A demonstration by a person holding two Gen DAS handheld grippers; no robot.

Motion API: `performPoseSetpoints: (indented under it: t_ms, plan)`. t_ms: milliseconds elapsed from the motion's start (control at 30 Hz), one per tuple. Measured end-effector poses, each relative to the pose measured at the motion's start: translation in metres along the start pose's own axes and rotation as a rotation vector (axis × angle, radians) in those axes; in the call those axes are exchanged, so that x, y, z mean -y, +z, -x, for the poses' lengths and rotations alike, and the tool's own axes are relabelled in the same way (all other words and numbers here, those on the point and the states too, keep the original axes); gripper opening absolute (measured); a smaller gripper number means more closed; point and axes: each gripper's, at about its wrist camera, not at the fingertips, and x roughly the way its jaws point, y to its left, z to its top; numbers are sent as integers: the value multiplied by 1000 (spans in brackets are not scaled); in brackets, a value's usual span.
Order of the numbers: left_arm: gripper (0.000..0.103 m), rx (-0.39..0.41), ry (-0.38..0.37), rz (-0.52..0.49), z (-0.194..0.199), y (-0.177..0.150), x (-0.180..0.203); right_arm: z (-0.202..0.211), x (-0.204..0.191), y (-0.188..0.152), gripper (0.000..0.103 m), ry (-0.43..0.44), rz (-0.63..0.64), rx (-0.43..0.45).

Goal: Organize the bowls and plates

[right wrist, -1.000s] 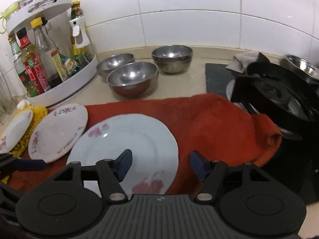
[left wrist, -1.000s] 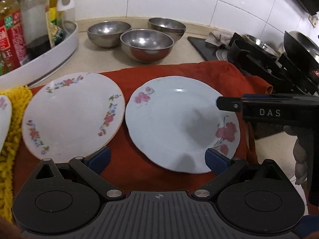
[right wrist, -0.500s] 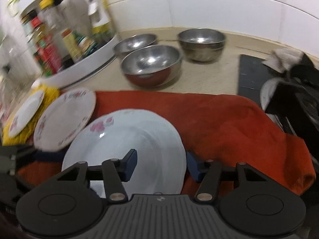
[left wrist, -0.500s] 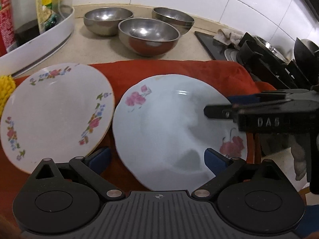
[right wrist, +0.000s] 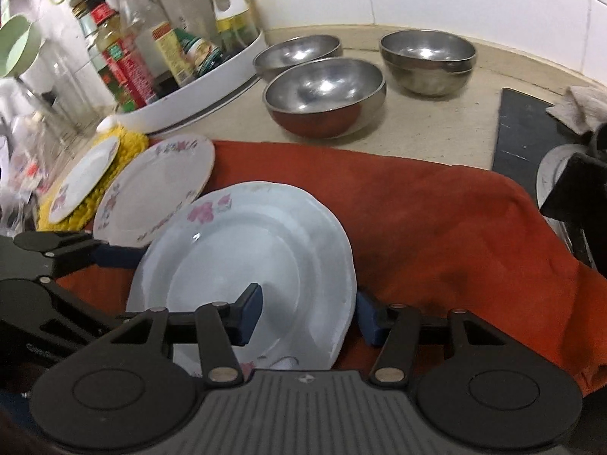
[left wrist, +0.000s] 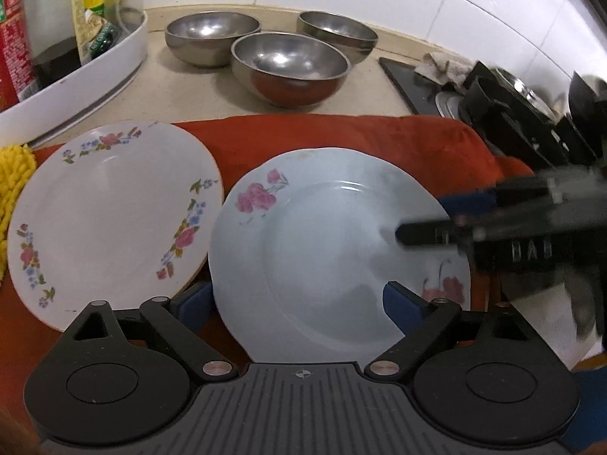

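Since the right gripper (right wrist: 307,313) is spread wide around the blue plate's (right wrist: 242,261) rim, it should be clamped before lifting, while the left gripper (left wrist: 296,303) is kept unclenched beside that plate.

Lighting dim and warm; glare on steel bowls (left wrist: 290,70); right gripper (left wrist: 428,233) motion-blurred; strong fisheye distortion at edges.

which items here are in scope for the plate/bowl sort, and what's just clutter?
In scope: pale blue plate, floral-rim plate, small plate, three steel bowls, right gripper straddling the blue plate's edge.

Clutter: condiment rack, red cloth, yellow mat, stove.
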Motion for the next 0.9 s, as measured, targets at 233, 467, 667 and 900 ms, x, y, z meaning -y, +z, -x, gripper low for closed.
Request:
performPoseSetpoints:
  t_ms: [233, 467, 667, 900]
  plan:
    - [97, 44, 30, 55, 37, -13, -35, 2, -11, 40, 47, -16, 62, 90]
    - [101, 138, 114, 185, 67, -8, -93, -48, -54, 82, 47, 90, 131, 62]
    - [99, 106, 85, 271, 52, -10, -121, -84, -70, 105, 47, 109, 150, 7]
    - [101, 129, 77, 358, 45, -8, -139, -113, -69, 116, 46, 235, 140, -88]
